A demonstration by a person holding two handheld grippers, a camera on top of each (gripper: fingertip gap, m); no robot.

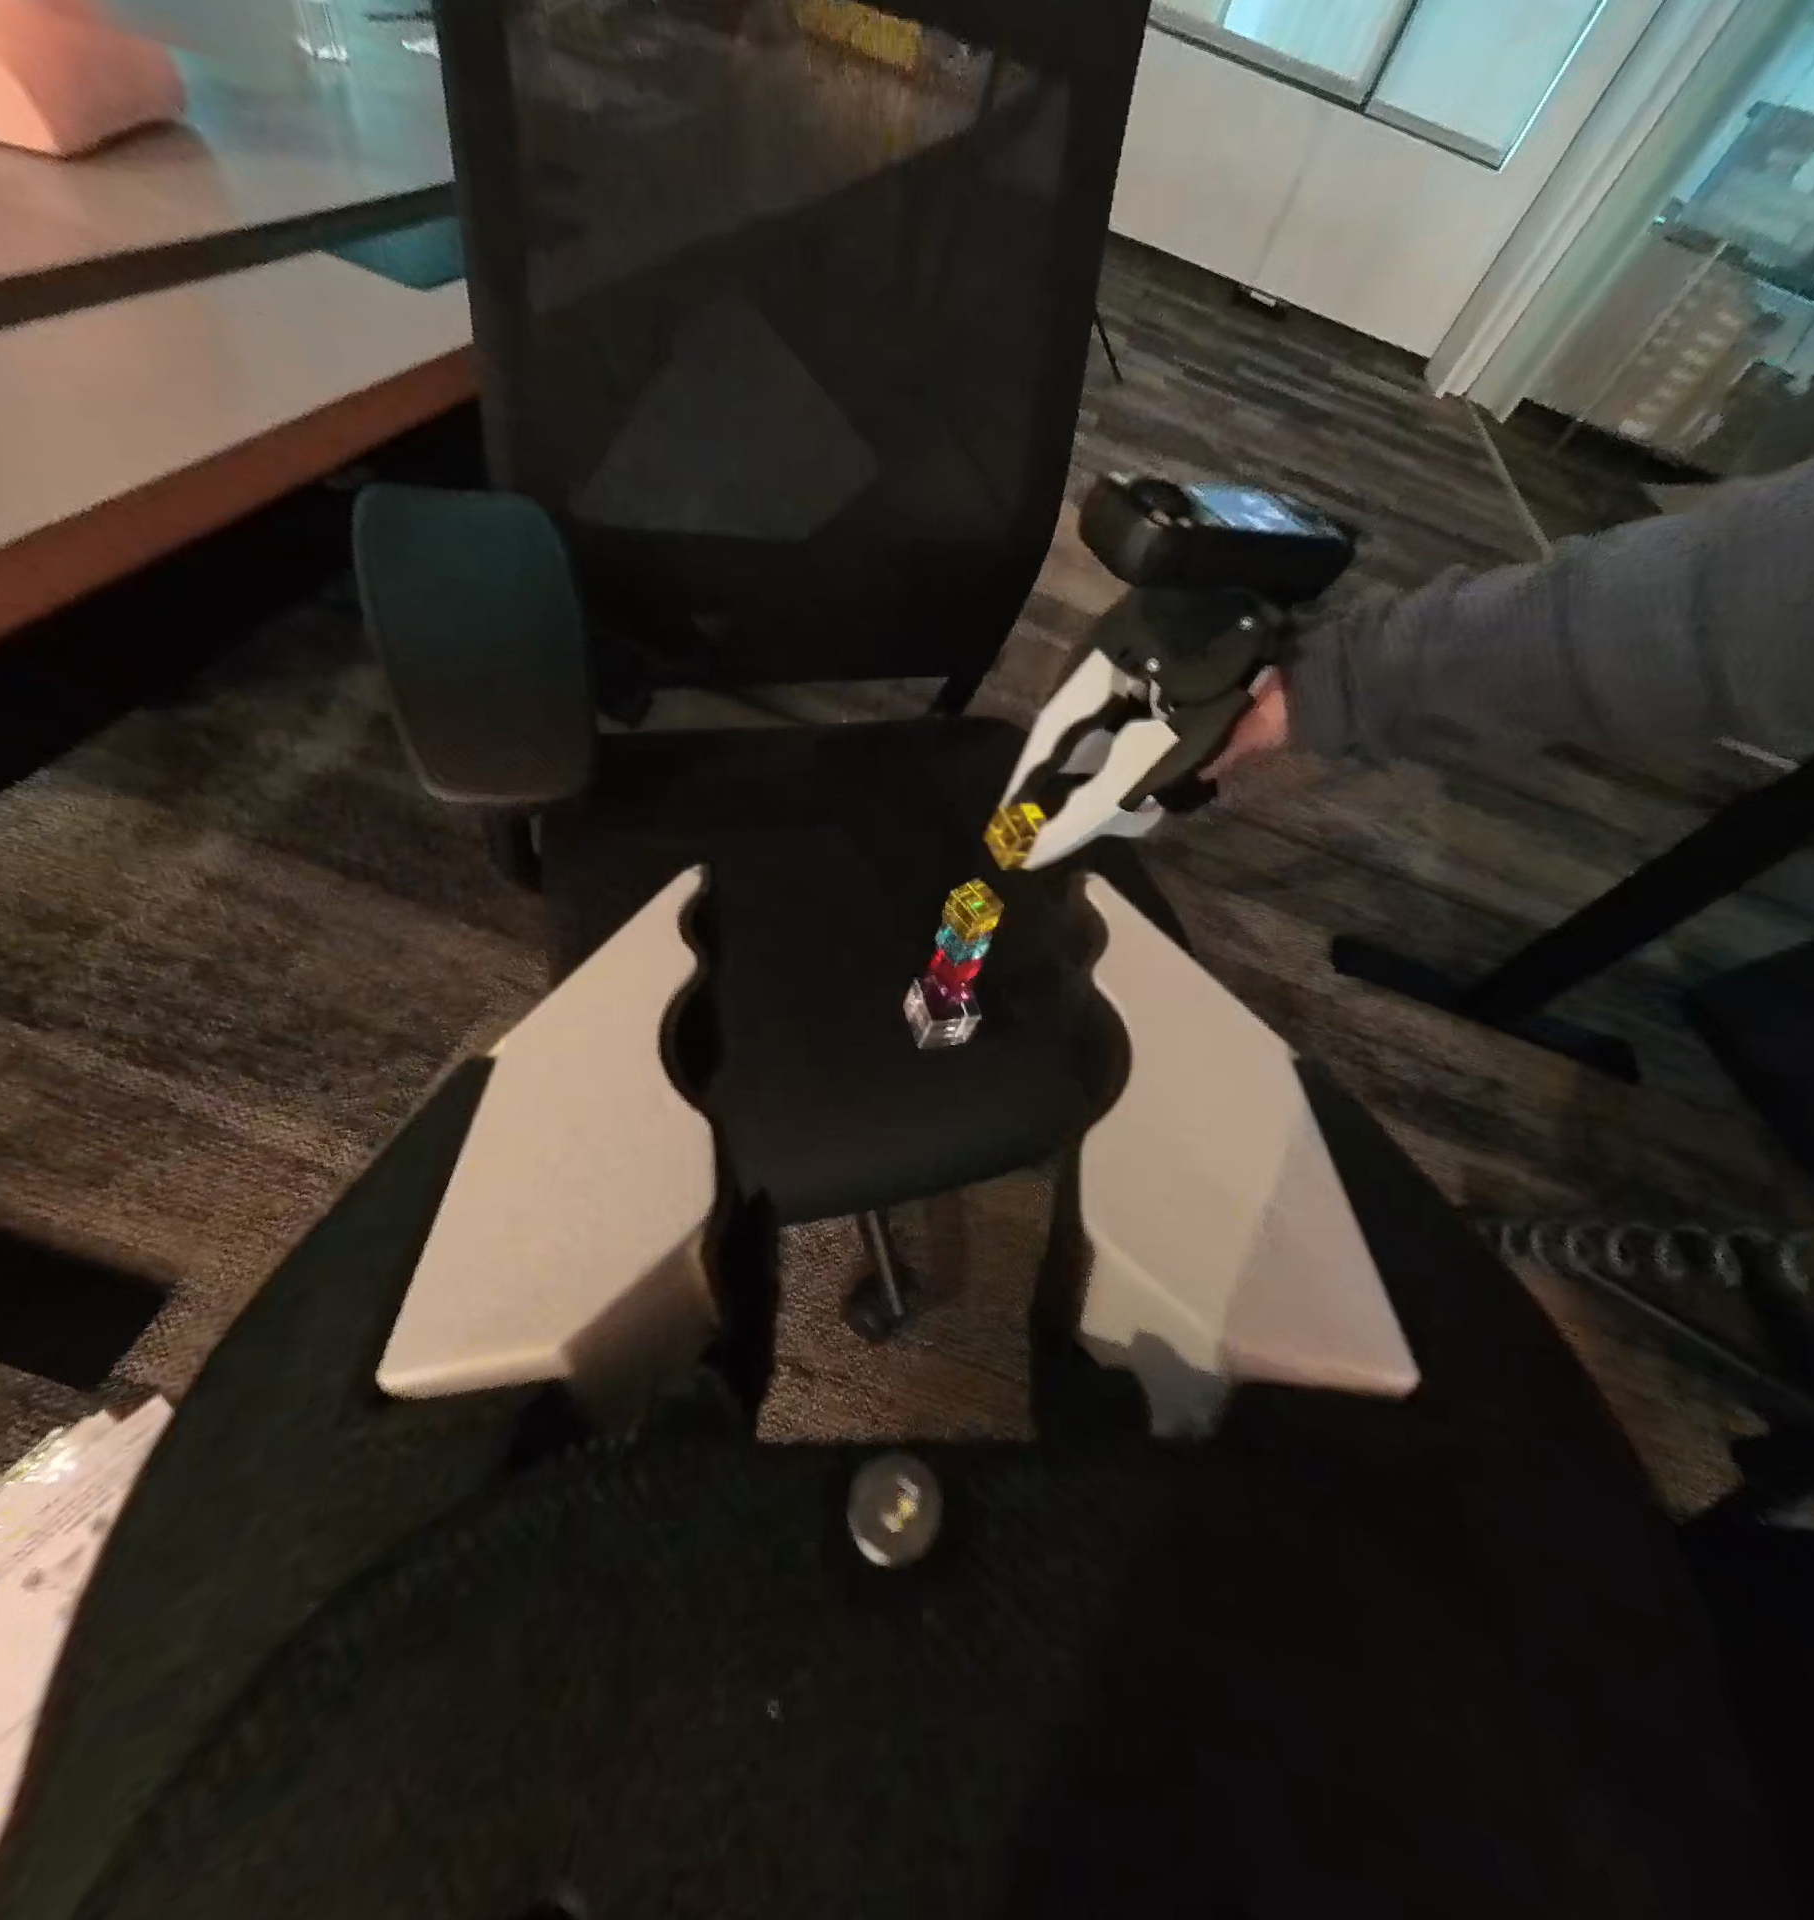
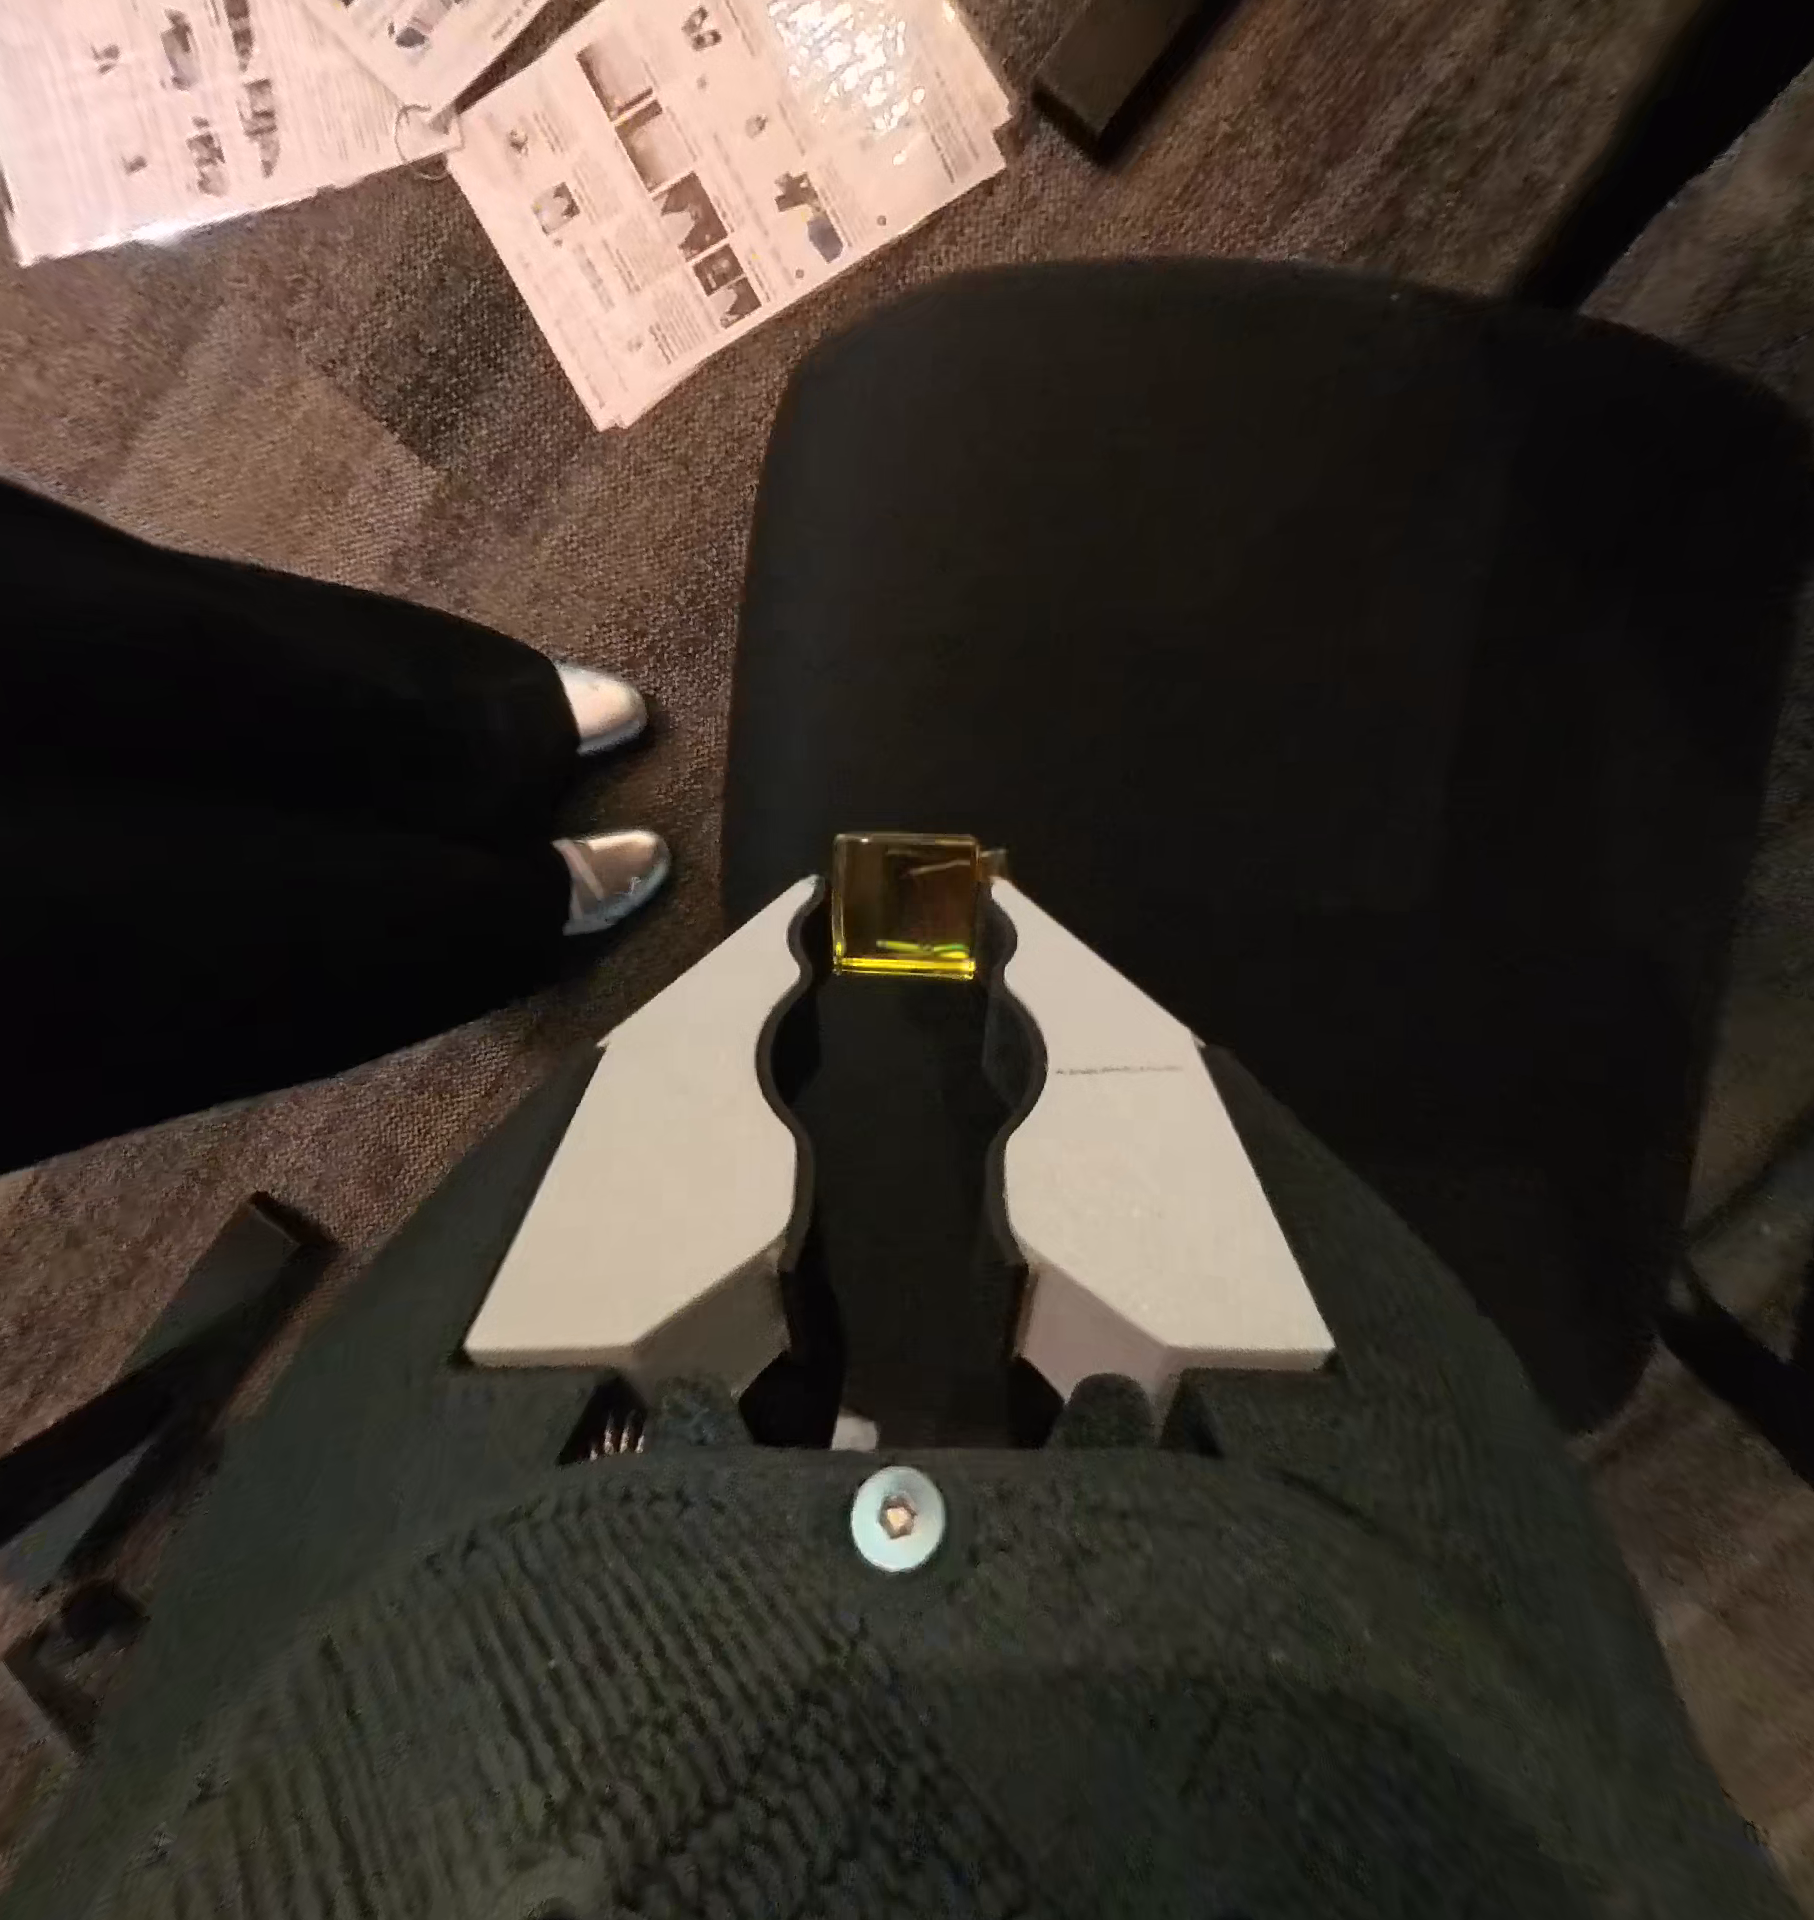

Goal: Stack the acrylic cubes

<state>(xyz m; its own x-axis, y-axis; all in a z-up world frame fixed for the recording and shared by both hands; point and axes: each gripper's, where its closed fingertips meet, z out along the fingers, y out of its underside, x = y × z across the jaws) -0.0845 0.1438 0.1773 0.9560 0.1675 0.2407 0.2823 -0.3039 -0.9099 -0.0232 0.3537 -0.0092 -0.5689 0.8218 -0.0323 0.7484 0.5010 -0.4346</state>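
Yellow clear cube sits pinched between the right gripper fingertips, up and to the right of the block tower on the black chair seat. Left gripper hangs wide open and bare, the tower between its fingers, touching neither. Seat lies bare around the tower.

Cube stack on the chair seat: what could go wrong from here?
1. The stack looks crooked, its cubes twisted and offset; a nudge could topple it.
2. The right tongs pinch the yellow cube only at the fingertips; it may slip.
3. The padded chair seat may give under added weight.
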